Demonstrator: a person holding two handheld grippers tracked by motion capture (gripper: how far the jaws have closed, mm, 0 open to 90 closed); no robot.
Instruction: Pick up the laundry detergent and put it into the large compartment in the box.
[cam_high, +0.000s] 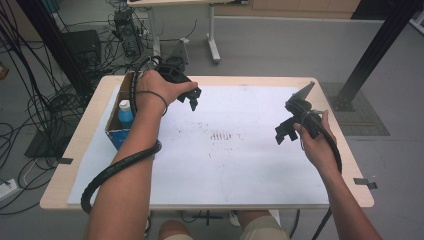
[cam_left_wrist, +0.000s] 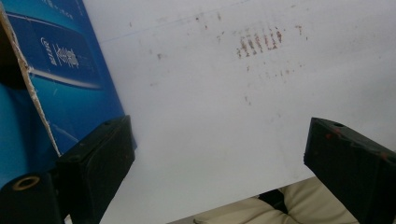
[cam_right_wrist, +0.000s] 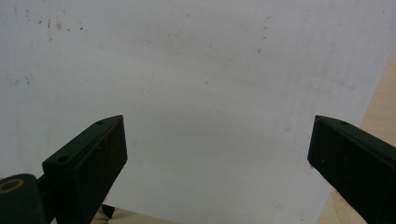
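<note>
Both claws, left claw (cam_high: 192, 98) and right claw (cam_high: 284, 132), hang released and empty above the white sheet (cam_high: 235, 150), seemingly poised beside the blue box (cam_high: 116, 131).

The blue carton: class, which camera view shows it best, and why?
The high view: the blue carton sits whole at the table's left edge, a bottle inside. The left gripper view shows its printed side cropped; the right gripper view faces white sheet.

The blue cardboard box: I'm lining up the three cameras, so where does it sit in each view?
High view: the blue cardboard box stands at the table's left edge, beside the left forearm.
Left gripper view: it is at the upper left, behind the left jaw.
Right gripper view: not in it.
Shared landmark: the white stained sheet.
</note>
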